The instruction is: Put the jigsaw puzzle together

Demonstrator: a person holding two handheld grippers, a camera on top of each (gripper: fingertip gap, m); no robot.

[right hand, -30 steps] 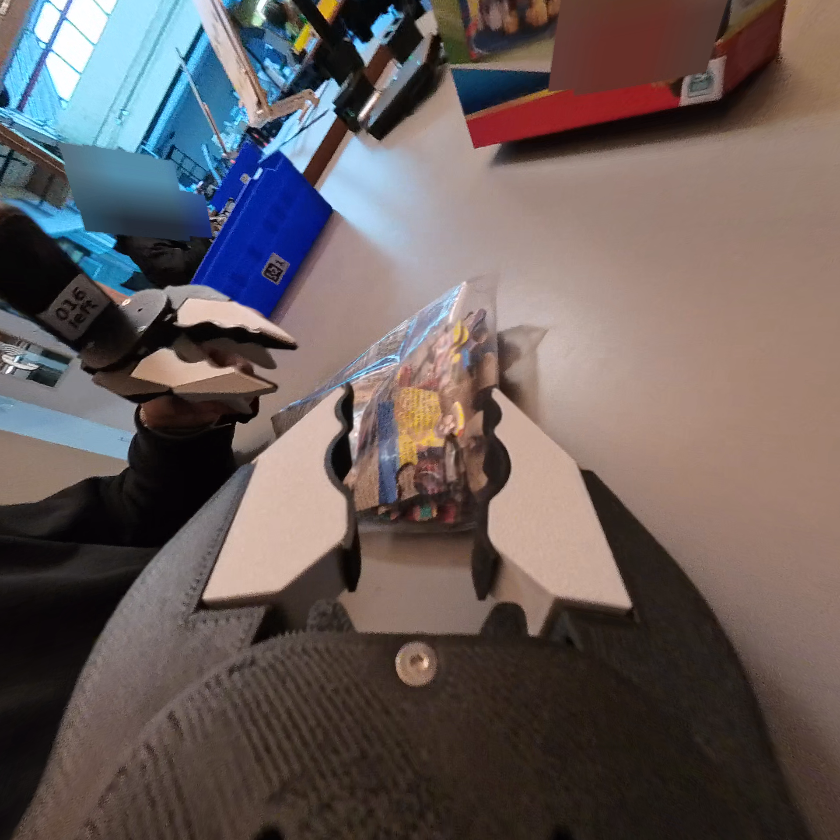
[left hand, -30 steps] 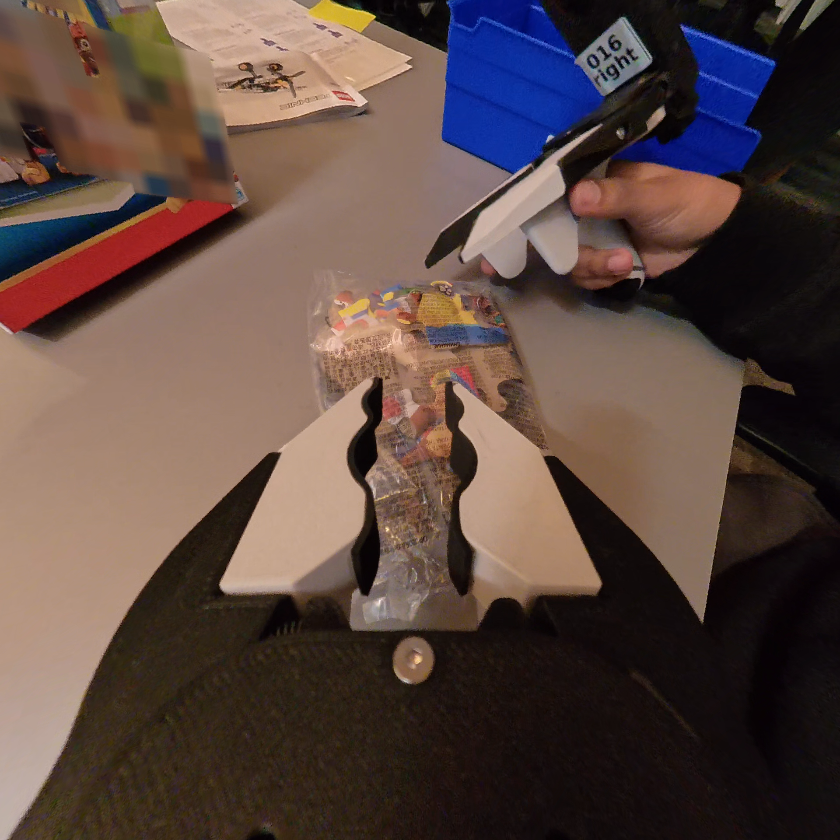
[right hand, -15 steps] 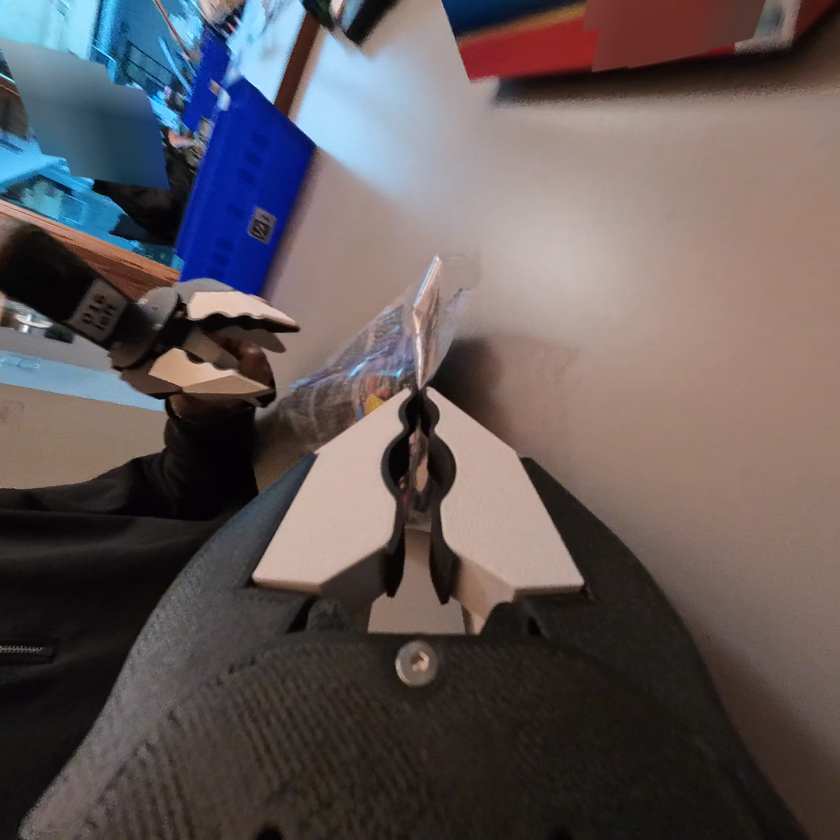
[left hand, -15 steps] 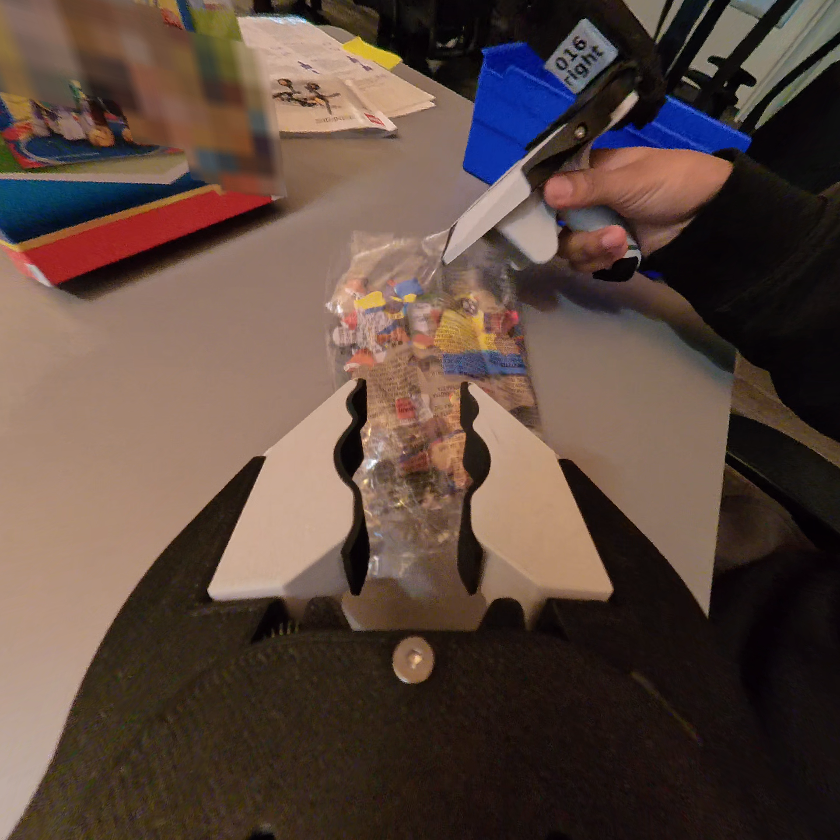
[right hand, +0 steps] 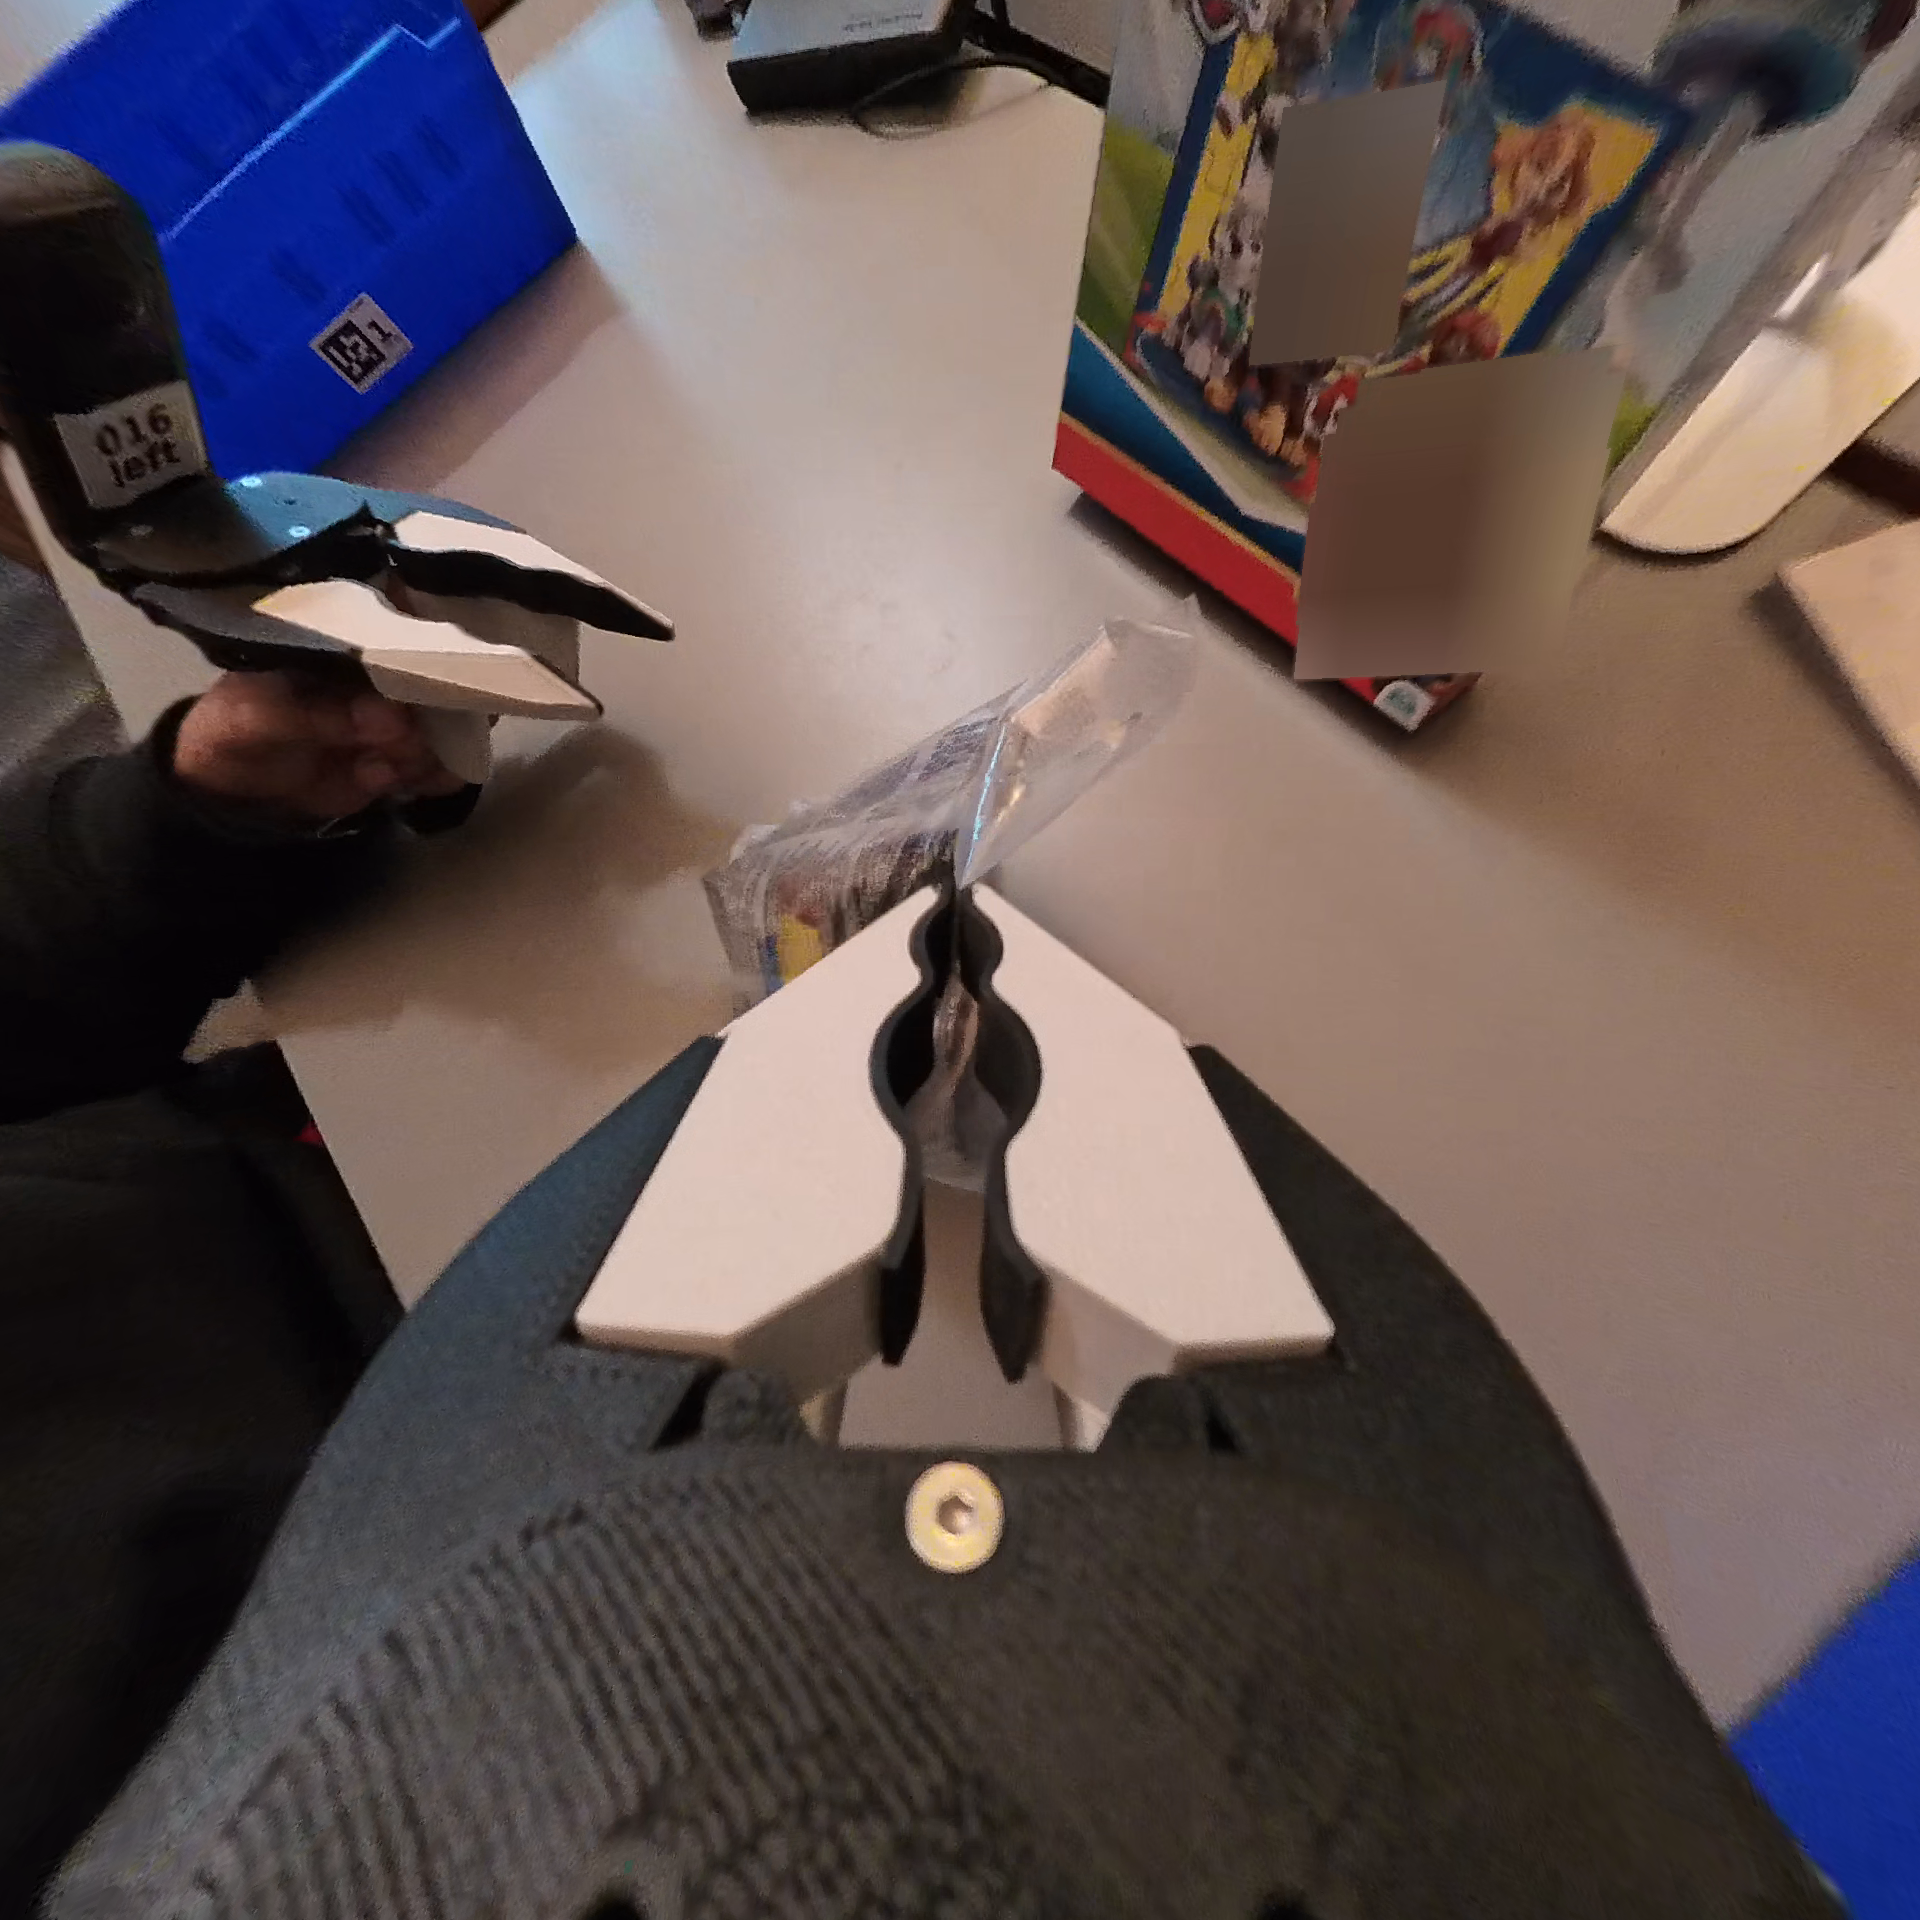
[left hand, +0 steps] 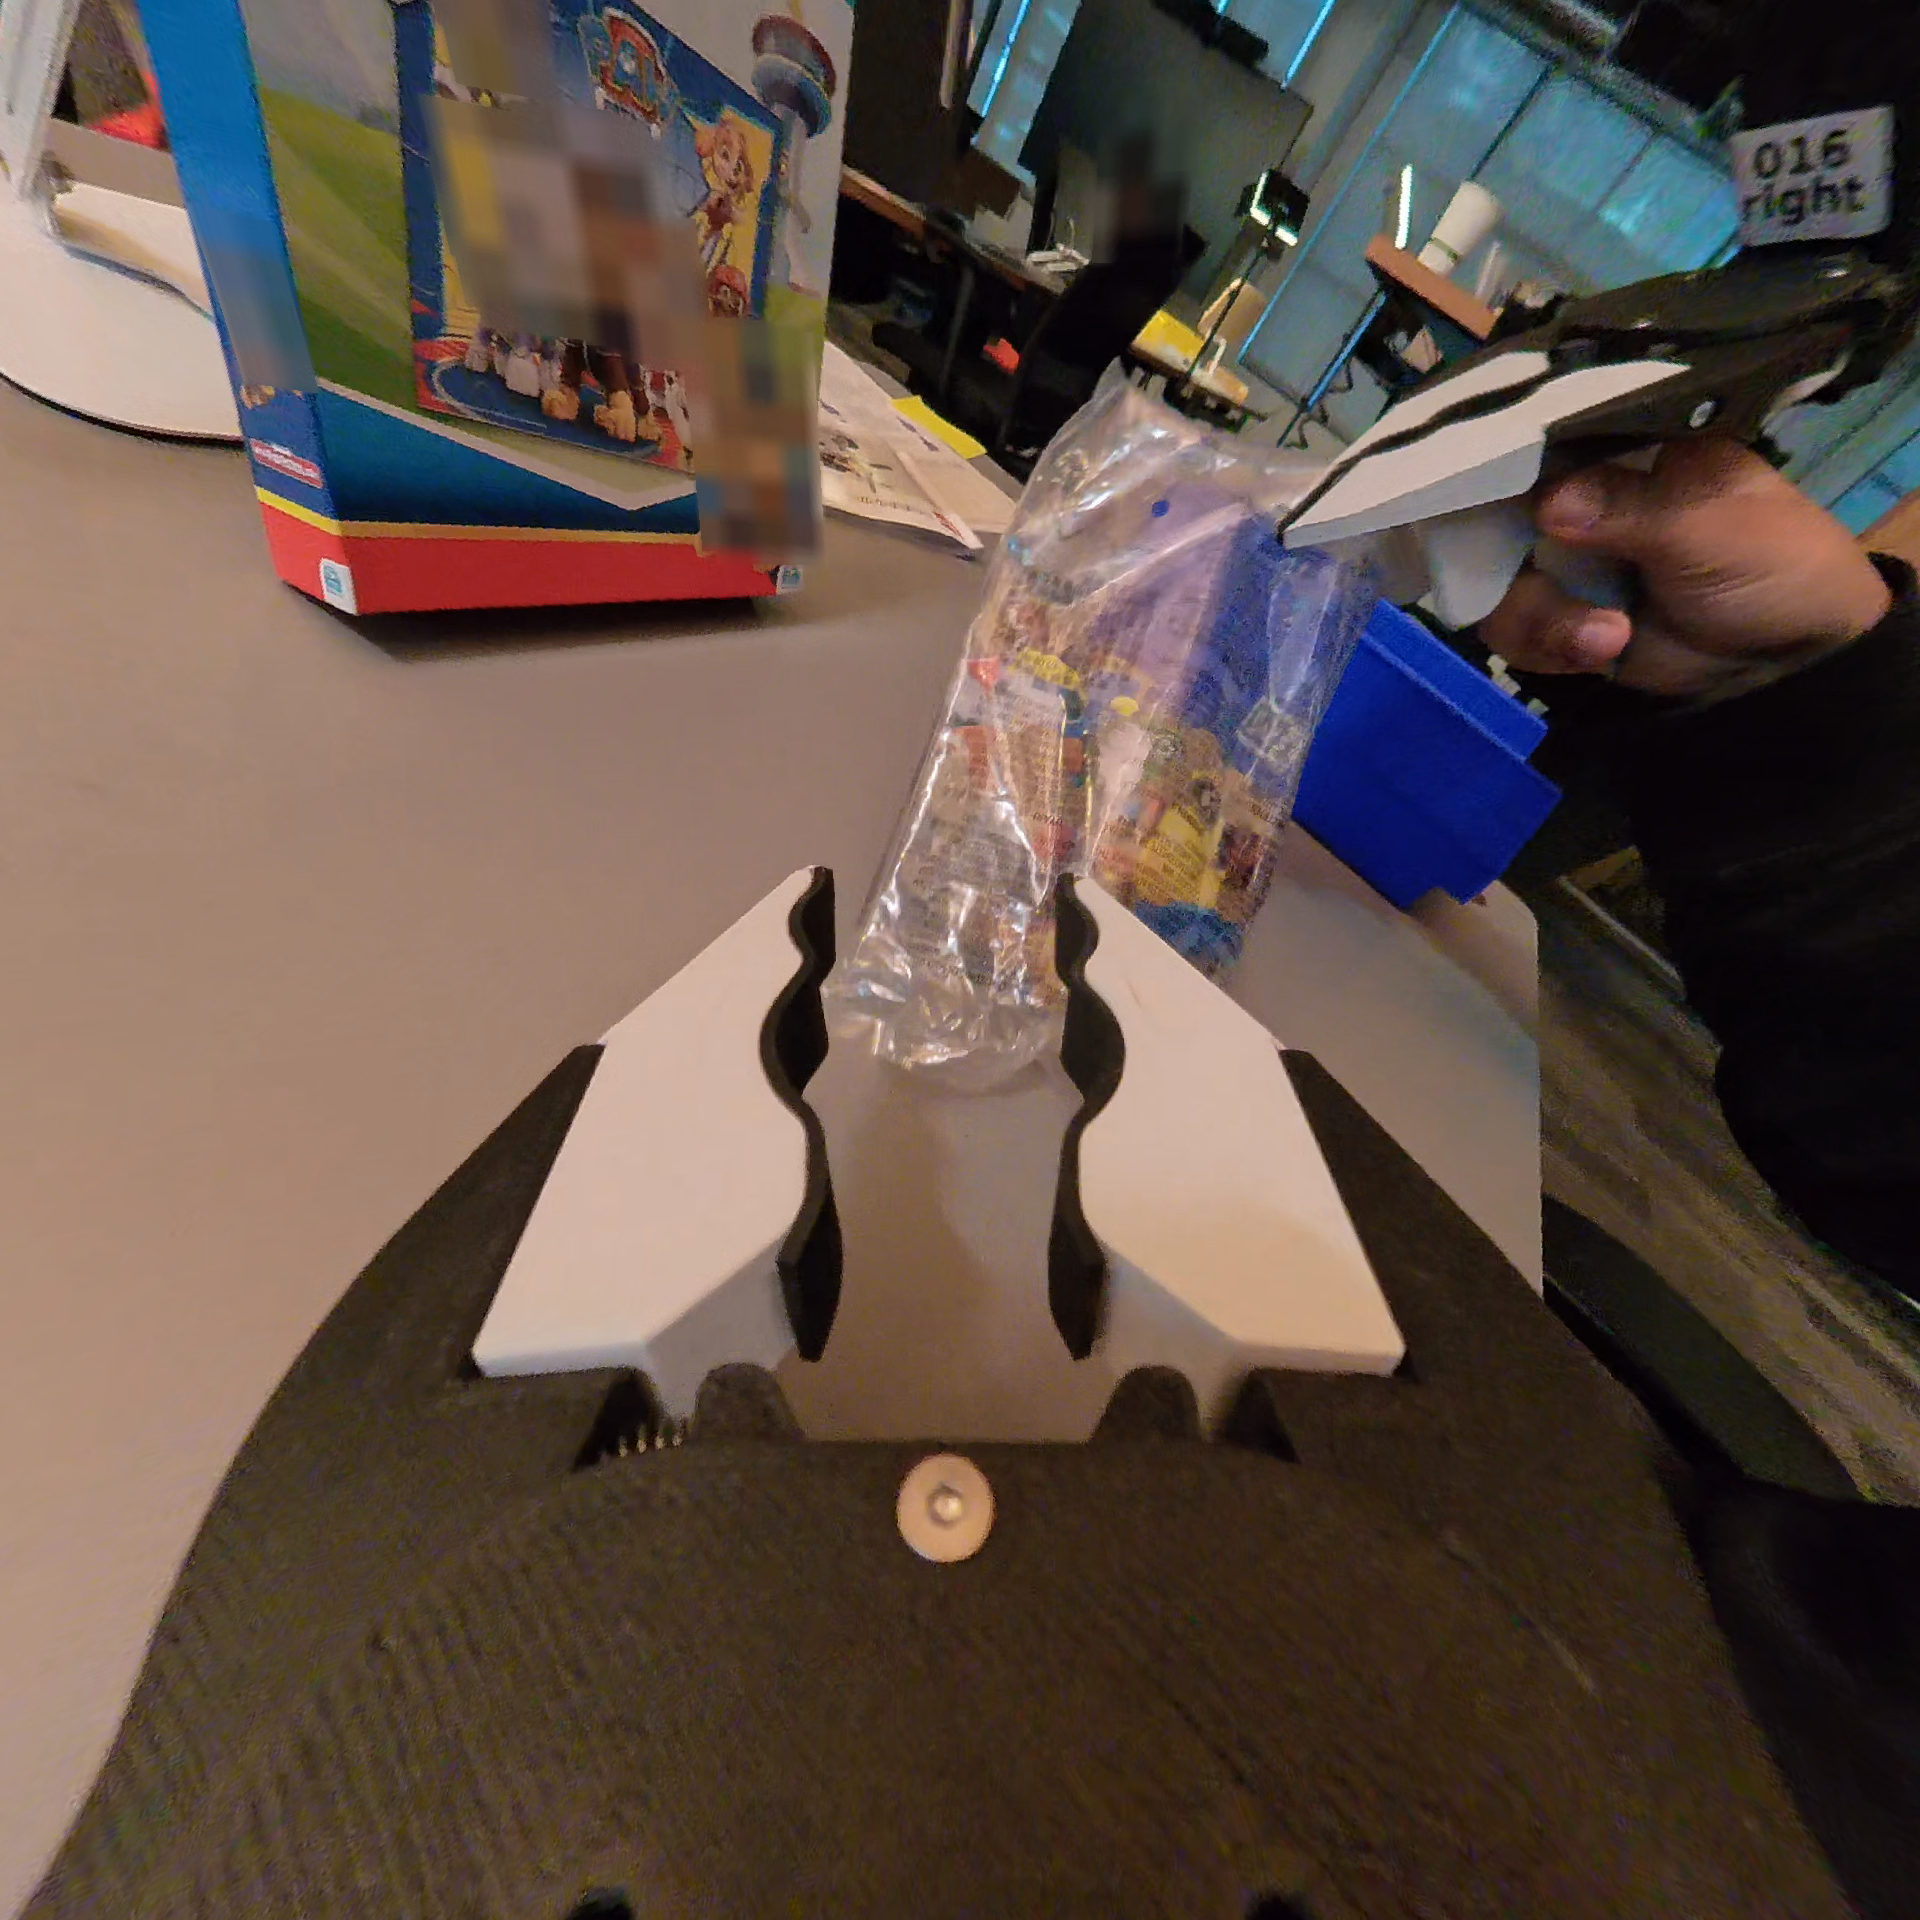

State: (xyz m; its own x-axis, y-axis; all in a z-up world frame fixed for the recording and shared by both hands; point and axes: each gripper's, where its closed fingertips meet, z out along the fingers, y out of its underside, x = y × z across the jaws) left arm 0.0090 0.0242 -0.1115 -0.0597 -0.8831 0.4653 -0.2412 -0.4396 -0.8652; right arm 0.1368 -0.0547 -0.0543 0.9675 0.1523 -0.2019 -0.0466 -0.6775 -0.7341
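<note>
**Bag pinched by right gripper, left gripper open**

The clear plastic bag (left hand: 1122, 727) holds small coloured parts and a printed leaflet. It hangs above the grey table (left hand: 416, 831), lifted by its top edge; in the left wrist view its lower end shows between the left fingers.

The right gripper (right hand: 951, 899) has its jaws closed. Both pads press on the thin top edge of the bag (right hand: 935, 821), and a strip of film runs back between the fingers. In the left wrist view the right gripper (left hand: 1294, 525) meets the bag at its upper right corner. A hand (left hand: 1683, 582) holds this gripper.

The left gripper (left hand: 940, 904) has its jaws apart. Its pads (left hand: 805, 997) do not press on the bag. In the right wrist view the left gripper (right hand: 623, 665) stands apart from the bag, to its left, fingers spread.

A blue bin (left hand: 1423, 769) stands behind the bag. A colourful toy box (left hand: 499, 312) stands upright on the table. Printed sheets (left hand: 904, 468) lie beside the box.
</note>
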